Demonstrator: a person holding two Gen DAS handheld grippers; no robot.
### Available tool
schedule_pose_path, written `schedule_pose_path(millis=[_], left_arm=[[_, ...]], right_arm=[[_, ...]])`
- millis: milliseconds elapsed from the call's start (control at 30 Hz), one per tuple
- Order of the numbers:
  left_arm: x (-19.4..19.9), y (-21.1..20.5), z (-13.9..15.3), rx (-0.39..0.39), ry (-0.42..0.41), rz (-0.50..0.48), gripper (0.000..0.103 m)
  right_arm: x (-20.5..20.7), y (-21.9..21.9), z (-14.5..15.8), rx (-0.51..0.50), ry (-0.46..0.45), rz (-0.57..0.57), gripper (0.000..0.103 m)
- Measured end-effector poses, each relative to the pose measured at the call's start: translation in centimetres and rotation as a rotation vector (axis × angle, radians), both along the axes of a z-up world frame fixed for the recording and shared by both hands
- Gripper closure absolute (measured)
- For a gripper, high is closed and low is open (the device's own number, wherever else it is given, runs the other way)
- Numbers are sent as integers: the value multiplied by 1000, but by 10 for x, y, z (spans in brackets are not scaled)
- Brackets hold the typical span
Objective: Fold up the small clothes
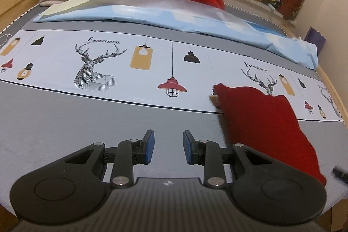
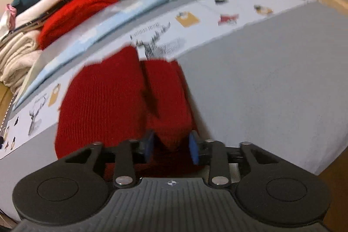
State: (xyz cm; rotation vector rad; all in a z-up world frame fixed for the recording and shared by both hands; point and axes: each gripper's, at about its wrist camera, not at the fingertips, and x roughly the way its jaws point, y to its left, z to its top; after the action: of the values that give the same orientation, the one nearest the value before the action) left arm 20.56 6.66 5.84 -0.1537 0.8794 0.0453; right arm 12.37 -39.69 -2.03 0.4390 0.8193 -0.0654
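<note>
Left wrist view: the left claw (image 1: 168, 146) stands partly open with nothing between its blue pads, above the grey band of the bed (image 1: 65, 119). The red knitted garment (image 1: 265, 123) lies at about 3 o'clock from it, half on the printed stripe, well apart from the pads.

Right wrist view: the picture is blurred. The right claw (image 2: 171, 146) stands half open around a fold of the same red knitted garment (image 2: 104, 101), which spreads toward 12 o'clock; the pads seem not to press on it, so I judge it as just let go. A fold seems laid down. Next, the left claw must reach the far edge at 3 o'clock for the following fold.
</note>
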Motion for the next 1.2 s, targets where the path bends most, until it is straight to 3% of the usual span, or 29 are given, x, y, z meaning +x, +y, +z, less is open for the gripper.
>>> schedule_pose_path(millis=[133, 233, 300, 400, 500, 533, 600, 667, 733, 800, 900, 1033, 1200], left_arm=[[1, 5, -2, 12, 3, -3, 71], [-1, 15, -2, 21, 10, 3, 71], [-2, 21, -3, 27, 17, 6, 71], [-4, 28, -2, 29, 19, 12, 71], [-2, 31, -2, 16, 22, 20, 71], [0, 31, -3, 6, 23, 21, 71], [2, 24, -4, -9, 27, 16, 71], [5, 13, -7, -15, 31, -6, 71], [8, -4, -9, -8, 30, -42, 71], [11, -22, -12, 1, 28, -85, 71], [13, -55, -19, -14, 24, -179, 71], [10, -101, -30, -50, 27, -322, 71], [7, -148, -43, -81, 7, -475, 71]], right_arm=[[31, 7, 20, -23, -114, 76, 54], [74, 17, 2, 81, -8, 213, 36], [94, 20, -19, 129, 75, 234, 36], [110, 24, -42, 191, 170, 231, 43], [109, 28, -38, 196, 120, 251, 80], [105, 28, -34, 192, 90, 263, 84], [92, 25, -16, 181, -16, 249, 85], [72, 6, 3, 240, -131, 209, 86], [56, -3, 10, 188, -167, 193, 86], [54, -5, 3, 83, -102, 203, 86], [66, -11, -35, 59, 106, 221, 85], [71, -1, -31, 20, 53, 252, 81], [65, -7, -24, 66, 9, 226, 73]])
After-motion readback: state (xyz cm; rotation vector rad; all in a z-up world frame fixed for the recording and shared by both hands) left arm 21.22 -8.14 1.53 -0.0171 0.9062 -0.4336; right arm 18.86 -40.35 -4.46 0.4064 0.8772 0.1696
